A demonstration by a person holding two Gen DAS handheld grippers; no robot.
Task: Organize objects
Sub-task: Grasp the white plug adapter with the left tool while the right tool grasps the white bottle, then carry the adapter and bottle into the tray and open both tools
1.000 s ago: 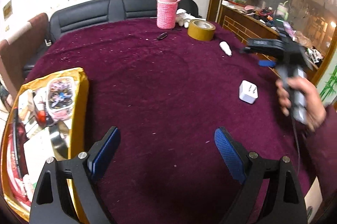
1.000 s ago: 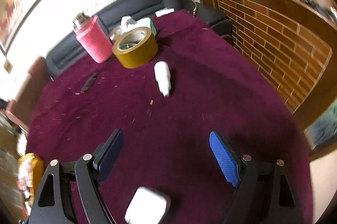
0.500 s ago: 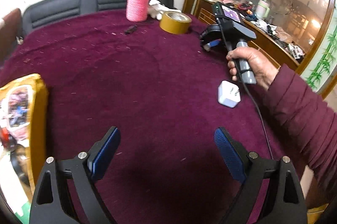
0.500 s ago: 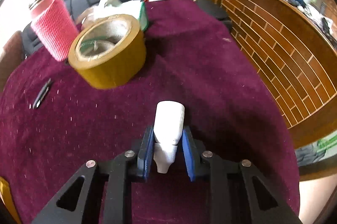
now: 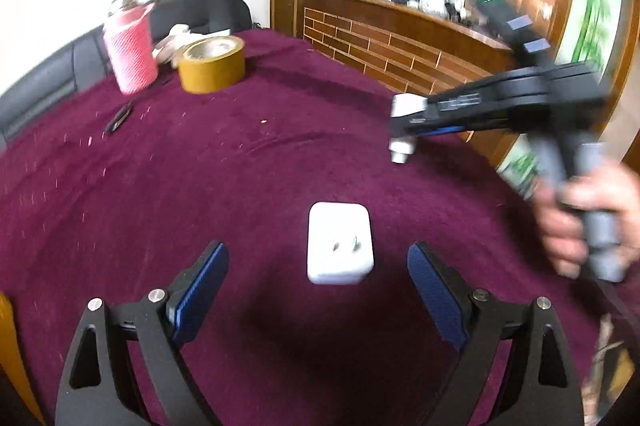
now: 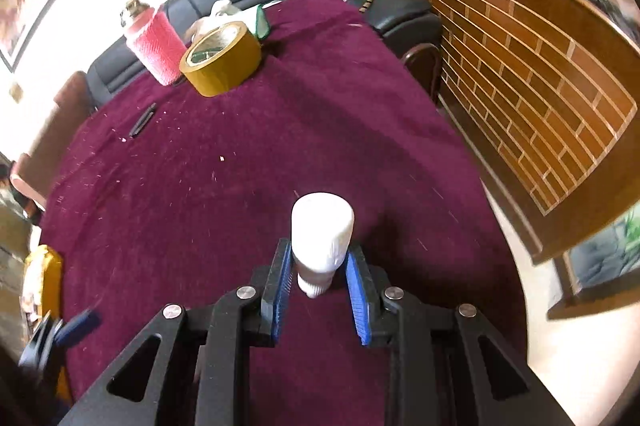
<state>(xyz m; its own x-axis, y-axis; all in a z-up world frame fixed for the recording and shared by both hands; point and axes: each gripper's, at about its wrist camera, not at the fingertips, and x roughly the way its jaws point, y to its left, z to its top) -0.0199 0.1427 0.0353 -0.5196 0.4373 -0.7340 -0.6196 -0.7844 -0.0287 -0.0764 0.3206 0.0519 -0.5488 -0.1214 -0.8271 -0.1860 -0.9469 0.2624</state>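
Observation:
A white plug adapter [image 5: 339, 244] lies prongs-up on the maroon tablecloth [image 5: 180, 185], just ahead of my left gripper [image 5: 316, 254] and between the lines of its blue fingers. That gripper is open and touches nothing. My right gripper [image 6: 319, 250] is shut on a small white bottle [image 6: 322, 226], its cap end toward the camera. The bottle is off the cloth. In the left wrist view the right gripper [image 5: 400, 129] hangs above the table at the right, held by a hand [image 5: 580, 226], with the bottle [image 5: 401, 149] sticking out below its pads.
A roll of tan tape [image 6: 222, 59] and a pink-sleeved flask [image 6: 154, 45] stand at the far side, a small black object [image 6: 142, 119] lying nearer. A yellow box [image 6: 44, 278] sits at the left edge. A brick-faced counter [image 6: 540, 85] borders the table's right.
My right gripper reached the white bottle, shut on it and carried it off the cloth toward me. My left gripper swung right from the yellow box to the plug adapter, still open.

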